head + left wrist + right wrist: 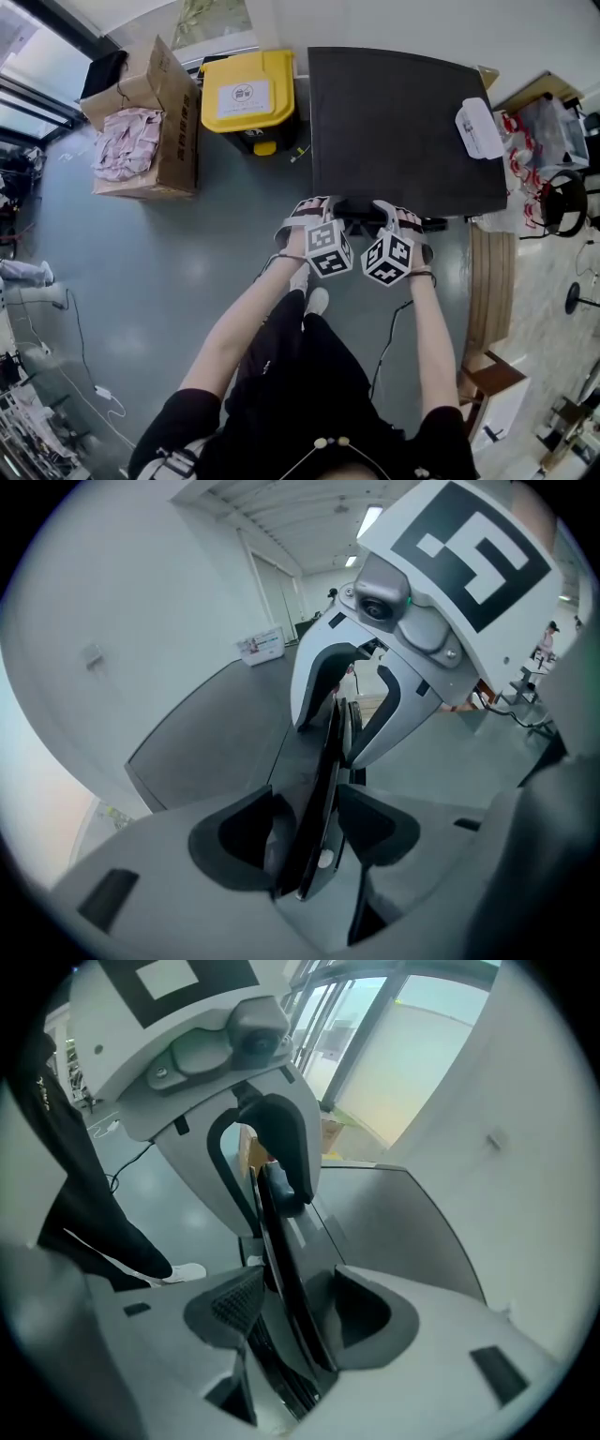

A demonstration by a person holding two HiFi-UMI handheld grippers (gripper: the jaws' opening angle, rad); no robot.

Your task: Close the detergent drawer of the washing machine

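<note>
the person stands at the front of the washer [394, 131], both bare forearms stretched forward and down, wrists close together so the two marker cubes sit nearly touching. the left claw [312, 208] and right claw [394, 214] point steeply down at the washer's front edge, facing each other from either end of the drawer [361, 216], which sticks out a little there.

in its own view the left claw [309, 832] stands wide open, the drawer's thin dark front panel [323, 780] edge-on between its jaws, not clamped. the right claw [295, 1312] is just as wide, the same panel [281, 1241] running up between its jaws, with nothing gripped.
</note>
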